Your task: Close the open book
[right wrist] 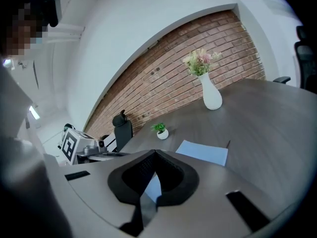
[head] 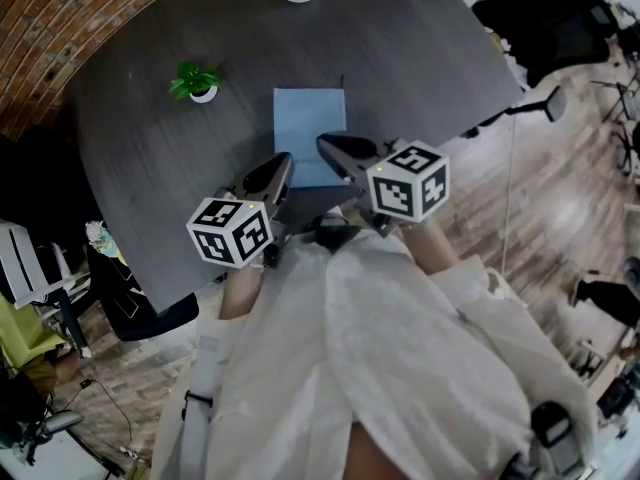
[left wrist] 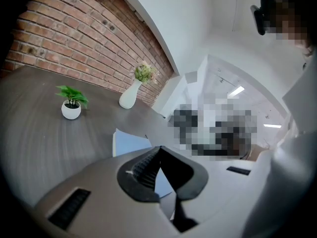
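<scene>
Left hand-held gripper (head: 280, 166) and right hand-held gripper (head: 332, 148) both have jaws pressed together, empty, above the desk (head: 430, 78) edge. Blue book (head: 310, 123) lies closed, flat on it, at their 12 o'clock.

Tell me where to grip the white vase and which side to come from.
Grip the white vase by its narrow neck, just under the flowers, with the jaws level. It stands upright near the far edge of the table. The neck looks slim enough to close on, the bulbous base probably not. Come from the person's side, passing above the blue book.
</scene>
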The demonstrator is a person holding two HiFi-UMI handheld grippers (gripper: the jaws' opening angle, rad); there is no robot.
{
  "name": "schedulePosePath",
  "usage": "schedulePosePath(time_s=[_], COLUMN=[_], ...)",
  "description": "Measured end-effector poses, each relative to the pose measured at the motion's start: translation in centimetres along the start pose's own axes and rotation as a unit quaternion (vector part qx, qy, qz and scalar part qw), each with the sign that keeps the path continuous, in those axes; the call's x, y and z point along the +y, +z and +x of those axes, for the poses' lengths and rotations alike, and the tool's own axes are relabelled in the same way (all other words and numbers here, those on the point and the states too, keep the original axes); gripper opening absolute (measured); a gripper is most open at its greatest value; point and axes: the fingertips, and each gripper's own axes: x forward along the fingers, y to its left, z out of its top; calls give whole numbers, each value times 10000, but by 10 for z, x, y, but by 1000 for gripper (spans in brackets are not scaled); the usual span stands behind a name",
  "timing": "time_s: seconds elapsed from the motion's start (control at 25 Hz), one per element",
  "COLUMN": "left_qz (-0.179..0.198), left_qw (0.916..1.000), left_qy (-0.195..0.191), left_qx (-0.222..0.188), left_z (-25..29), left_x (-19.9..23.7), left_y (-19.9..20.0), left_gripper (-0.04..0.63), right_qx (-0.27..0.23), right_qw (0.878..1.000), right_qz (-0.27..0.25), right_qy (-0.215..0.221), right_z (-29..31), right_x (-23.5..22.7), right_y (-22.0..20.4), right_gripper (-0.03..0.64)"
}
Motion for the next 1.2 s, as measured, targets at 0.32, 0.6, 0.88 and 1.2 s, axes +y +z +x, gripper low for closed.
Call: schedulePosePath(time_s=[0.32, 0.6, 0.88, 1.2], left_qz=[53, 171, 180, 65], left_qw=[9999, 9993, 9991, 9992], left_qy=[-37, 58, 78, 103], left_qx=[104, 331, 375, 377], left_z=[7, 8, 8, 8], left_x=[-10, -9, -9, -6], left_y=[-4, -11, -12, -13], left_gripper=[5, 5, 5, 5], right_qx=[-141, -227, -132, -56], right_qw=[9996, 9985, 9987, 9993], right_qz=[-109, -278, -254, -176], right_qy=[-202, -405, -412, -311], right_z=[-20, -27, -24, -20], right_x=[-8, -12, -13, -14], right_y=[-2, -2, -6, -11], right_gripper=[3, 3, 3, 3])
